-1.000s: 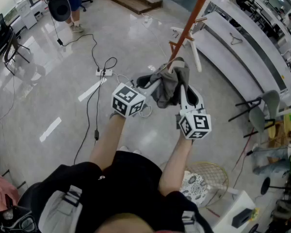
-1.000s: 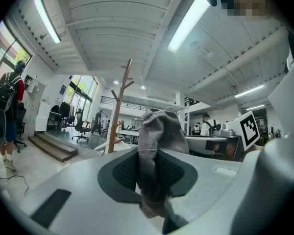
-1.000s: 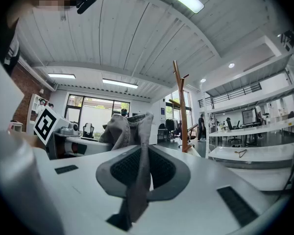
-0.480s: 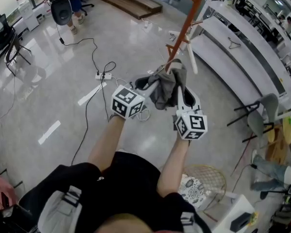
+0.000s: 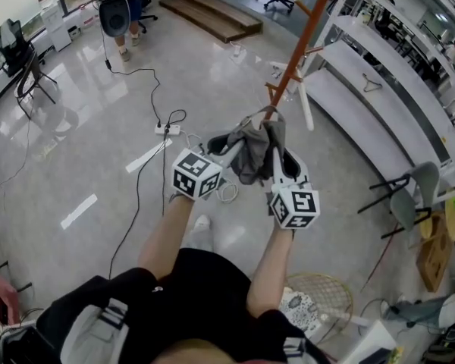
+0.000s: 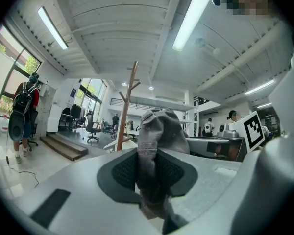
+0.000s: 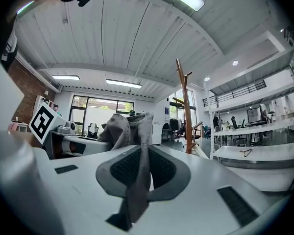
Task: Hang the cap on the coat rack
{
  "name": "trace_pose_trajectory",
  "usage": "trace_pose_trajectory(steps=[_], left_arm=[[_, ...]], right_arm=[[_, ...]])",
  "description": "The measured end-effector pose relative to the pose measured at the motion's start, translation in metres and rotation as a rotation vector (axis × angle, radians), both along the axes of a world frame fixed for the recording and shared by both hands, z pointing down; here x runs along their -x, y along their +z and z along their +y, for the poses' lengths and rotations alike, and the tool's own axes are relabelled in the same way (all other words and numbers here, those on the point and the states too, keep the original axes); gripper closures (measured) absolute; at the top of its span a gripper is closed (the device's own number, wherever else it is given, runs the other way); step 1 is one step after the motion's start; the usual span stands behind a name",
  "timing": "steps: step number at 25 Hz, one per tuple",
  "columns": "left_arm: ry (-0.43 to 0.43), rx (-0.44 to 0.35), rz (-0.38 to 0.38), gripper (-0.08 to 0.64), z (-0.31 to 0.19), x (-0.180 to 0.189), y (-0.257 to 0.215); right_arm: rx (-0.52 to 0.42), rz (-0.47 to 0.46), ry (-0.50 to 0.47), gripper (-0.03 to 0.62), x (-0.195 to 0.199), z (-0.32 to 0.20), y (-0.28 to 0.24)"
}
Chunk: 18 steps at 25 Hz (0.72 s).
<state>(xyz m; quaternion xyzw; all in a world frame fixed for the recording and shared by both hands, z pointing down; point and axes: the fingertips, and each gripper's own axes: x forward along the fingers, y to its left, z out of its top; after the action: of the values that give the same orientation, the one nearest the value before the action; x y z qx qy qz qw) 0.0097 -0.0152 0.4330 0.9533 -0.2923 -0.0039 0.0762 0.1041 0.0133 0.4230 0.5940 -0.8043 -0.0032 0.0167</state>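
**Cap held two-handed, right by the rack**

Since a sec ago the person has stepped fwd: a shoe [image 5: 202,223] now shows under the arms; both grips unchanged. L gripper [image 5: 229,144] is clenched on a fold of the grey cap [image 5: 254,146]. R gripper [image 5: 276,146] pinches the other side. Cap hangs bunched btwn them, its top just under the lowest pegs of the coat rack [image 5: 297,44]; touching or not, can't tell. Power strip [image 5: 167,129] on the floor left of the rack.

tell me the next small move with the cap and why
Probably lift the cap forward toward the coat rack: the left gripper and right gripper each pinch its fabric, and the rack stands beyond it, cap not hung.
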Motion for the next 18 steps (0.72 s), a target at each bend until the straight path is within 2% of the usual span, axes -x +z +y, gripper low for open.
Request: trace_pose_trajectory(steps=[4, 8, 14, 18], left_arm=[[-0.006, 0.035, -0.004, 0.494, -0.03, -0.005, 0.022], [0.014, 0.07, -0.008, 0.494, -0.079, -0.025, 0.044], [0.031, 0.066, 0.023, 0.494, -0.179, -0.051, 0.036], [0.051, 0.063, 0.045, 0.494, -0.227, -0.065, 0.027]], right_arm=[[0.037, -0.006, 0.004, 0.566, -0.006, -0.029, 0.022], [0.08, -0.006, 0.026, 0.563, -0.03, -0.078, 0.045], [0.075, 0.015, 0.035, 0.563, -0.056, -0.177, 0.034], [0.078, 0.021, 0.048, 0.561, -0.075, -0.221, 0.026]])
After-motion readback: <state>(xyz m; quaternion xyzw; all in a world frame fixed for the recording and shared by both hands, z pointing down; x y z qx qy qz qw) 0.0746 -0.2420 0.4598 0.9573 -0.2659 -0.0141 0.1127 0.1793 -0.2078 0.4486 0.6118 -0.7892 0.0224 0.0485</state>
